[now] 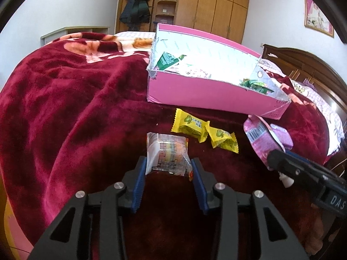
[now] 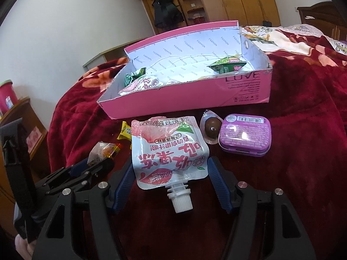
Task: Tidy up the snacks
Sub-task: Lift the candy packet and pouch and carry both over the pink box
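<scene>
Although a few green and pink-white packets already lie inside the open pink cardboard box on the dark red plush blanket, I judge the sorting only partly done. Still out on the blanket in front of the box are two yellow wrapped candies, a brown egg in a clear blister, a purple rounded tin, a clear-wrapped multicoloured snack block and a white-and-pink spouted jelly pouch.

My left gripper has its blue pads touching both sides of the snack block, so I read it as clenched on that packet, though the block looks to rest on the blanket. My right gripper stands released, its jaws spread either side of the pouch's lower end without clearly pressing it.

The pouch lies flat, cap towards me, slightly crumpled at the top; I expect it to be soft and slippery.
</scene>
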`<action>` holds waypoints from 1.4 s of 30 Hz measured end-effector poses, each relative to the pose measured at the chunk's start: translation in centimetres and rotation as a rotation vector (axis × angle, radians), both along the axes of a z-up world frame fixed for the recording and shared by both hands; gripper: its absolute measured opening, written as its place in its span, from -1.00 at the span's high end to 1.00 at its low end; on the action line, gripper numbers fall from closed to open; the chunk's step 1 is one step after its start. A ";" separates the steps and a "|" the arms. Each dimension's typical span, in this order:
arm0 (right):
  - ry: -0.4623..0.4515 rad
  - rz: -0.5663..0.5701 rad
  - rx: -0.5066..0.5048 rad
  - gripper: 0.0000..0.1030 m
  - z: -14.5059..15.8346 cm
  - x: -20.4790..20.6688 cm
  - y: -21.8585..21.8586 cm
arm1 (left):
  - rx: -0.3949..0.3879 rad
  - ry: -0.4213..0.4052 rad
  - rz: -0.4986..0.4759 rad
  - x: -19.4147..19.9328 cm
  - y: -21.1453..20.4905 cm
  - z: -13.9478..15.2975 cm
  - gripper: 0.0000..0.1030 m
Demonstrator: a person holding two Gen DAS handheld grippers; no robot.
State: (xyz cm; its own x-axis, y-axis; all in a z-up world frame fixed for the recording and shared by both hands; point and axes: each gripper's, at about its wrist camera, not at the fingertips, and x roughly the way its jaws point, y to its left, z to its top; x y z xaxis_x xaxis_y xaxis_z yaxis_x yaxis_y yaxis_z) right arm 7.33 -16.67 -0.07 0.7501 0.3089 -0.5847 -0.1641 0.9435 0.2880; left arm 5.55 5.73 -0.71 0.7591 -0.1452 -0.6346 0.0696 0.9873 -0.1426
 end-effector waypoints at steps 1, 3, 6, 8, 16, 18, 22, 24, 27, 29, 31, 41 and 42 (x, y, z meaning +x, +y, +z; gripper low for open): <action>0.001 0.002 0.002 -0.31 0.0 -0.2 -0.1 | -0.004 0.002 0.000 -0.1 0.0 0.1 0.19; 0.000 0.005 0.008 -0.31 0.1 -0.5 -0.4 | -0.011 0.004 -0.001 -0.2 0.1 0.3 0.19; -0.006 0.014 0.017 -0.31 0.3 -0.8 -0.7 | -0.027 0.005 -0.012 -0.5 0.1 0.8 0.21; -0.015 0.022 0.025 -0.31 0.5 -1.0 -0.7 | -0.033 0.001 -0.021 -0.7 -0.1 1.2 0.21; -0.046 0.018 0.051 -0.31 1.5 -2.1 -1.4 | -0.043 -0.051 -0.026 -1.8 -0.7 3.3 0.22; -0.056 0.011 0.047 -0.31 2.0 -2.4 -1.5 | -0.052 -0.059 -0.024 -2.1 -0.7 3.8 0.22; -0.083 -0.004 0.042 -0.31 3.0 -2.7 -1.8 | -0.059 -0.088 -0.034 -2.0 -1.1 5.0 0.22; -0.095 -0.012 0.038 -0.31 3.5 -2.6 -2.0 | -0.057 -0.103 -0.042 -1.8 -1.3 5.6 0.21; -0.105 -0.027 0.022 -0.31 3.9 -2.5 -2.2 | -0.052 -0.121 -0.053 -1.3 -1.9 6.3 0.21; -0.110 -0.037 0.013 -0.31 4.1 -2.4 -2.4 | -0.048 -0.132 -0.064 -1.0 -2.3 6.6 0.21; -0.108 -0.043 0.005 -0.31 4.4 -2.0 -2.6 | -0.041 -0.139 -0.067 -0.5 -2.6 7.0 0.21; -0.160 -0.060 -0.018 -0.31 7.0 0.1 -3.5 | -0.030 -0.165 -0.092 3.5 -3.6 9.4 0.21; -0.160 -0.060 -0.016 -0.31 7.2 0.5 -3.6 | -0.030 -0.166 -0.093 3.9 -3.7 9.5 0.21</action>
